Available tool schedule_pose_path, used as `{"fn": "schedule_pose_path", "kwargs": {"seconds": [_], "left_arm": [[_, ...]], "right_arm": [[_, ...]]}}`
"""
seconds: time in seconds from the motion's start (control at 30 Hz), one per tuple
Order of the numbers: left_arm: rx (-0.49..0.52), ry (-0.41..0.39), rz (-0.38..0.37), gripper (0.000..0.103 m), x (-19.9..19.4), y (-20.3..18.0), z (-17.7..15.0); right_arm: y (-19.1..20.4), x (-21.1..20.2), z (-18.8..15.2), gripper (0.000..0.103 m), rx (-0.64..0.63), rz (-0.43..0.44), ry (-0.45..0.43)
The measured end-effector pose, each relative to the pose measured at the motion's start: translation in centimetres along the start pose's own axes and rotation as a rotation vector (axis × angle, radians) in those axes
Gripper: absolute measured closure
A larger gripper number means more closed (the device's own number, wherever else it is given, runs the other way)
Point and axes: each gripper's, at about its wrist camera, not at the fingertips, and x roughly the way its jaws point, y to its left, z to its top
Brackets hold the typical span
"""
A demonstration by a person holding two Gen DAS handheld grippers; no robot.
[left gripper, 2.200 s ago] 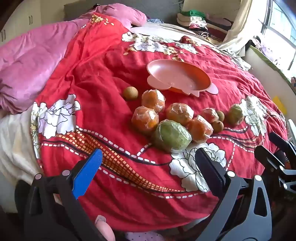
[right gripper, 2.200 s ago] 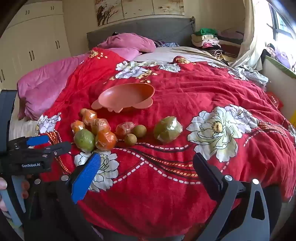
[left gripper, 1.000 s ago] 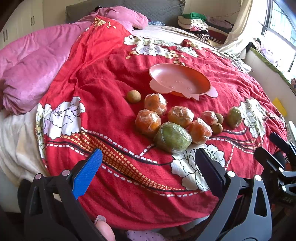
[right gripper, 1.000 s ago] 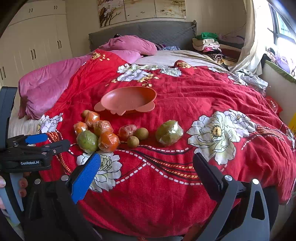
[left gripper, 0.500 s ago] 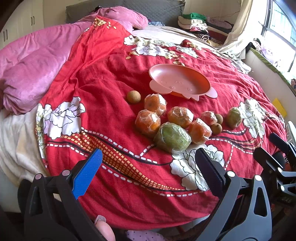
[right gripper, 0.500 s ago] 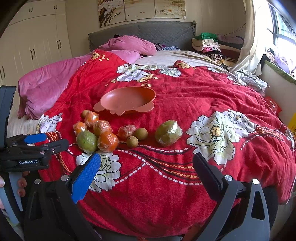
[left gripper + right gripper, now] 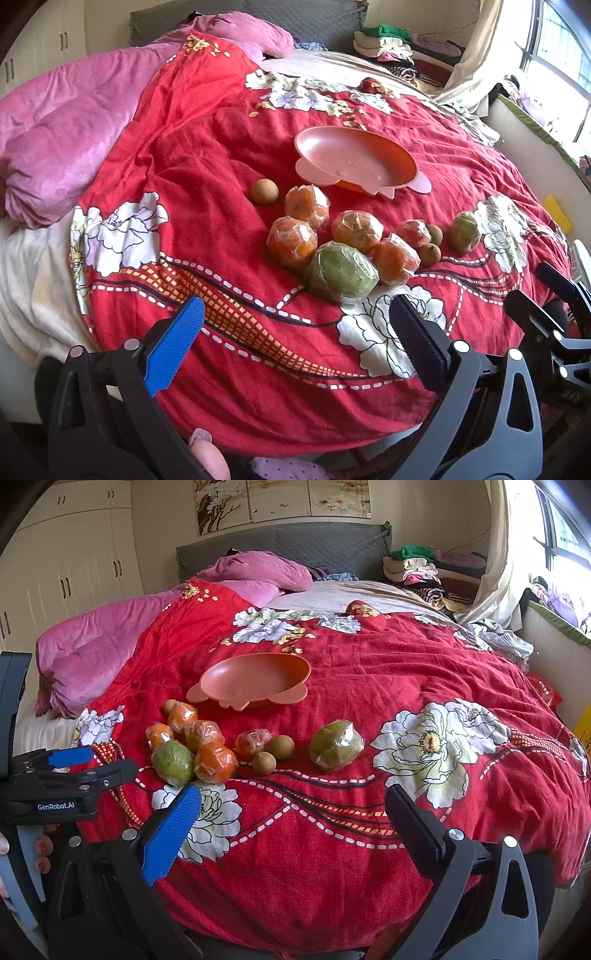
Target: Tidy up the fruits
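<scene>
Still untouched fruits, bowl.

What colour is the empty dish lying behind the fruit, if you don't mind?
Salmon pink dish, seen best in the right wrist view.

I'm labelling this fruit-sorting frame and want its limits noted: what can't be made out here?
- Right wrist view: brown fruit mostly hidden behind a wrapped orange.
- Both views: plastic wrap blurs the green fruit skin; kind unclear.
- Left wrist view: right claw cut off by the frame edge.
- Bowl underside unseen.
</scene>
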Motion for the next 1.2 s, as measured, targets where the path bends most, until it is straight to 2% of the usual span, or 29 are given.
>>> {"fn": "schedule_pose_path", "kwargs": {"seconds": [0.4, 1.2], "left_arm": [[0.0, 0.009, -0.001, 0.009, -0.2, -0.4, -0.3], [0.04, 0.061, -0.078, 0.009, 1.9, -0.6, -0.1]], "right_arm": [[0.0, 0.1, 0.0, 0.004, 0.001, 0.001, 0.001], [-0.3, 1.4, -0.4, 0.004, 0.005, 0.012, 0.034]]}}
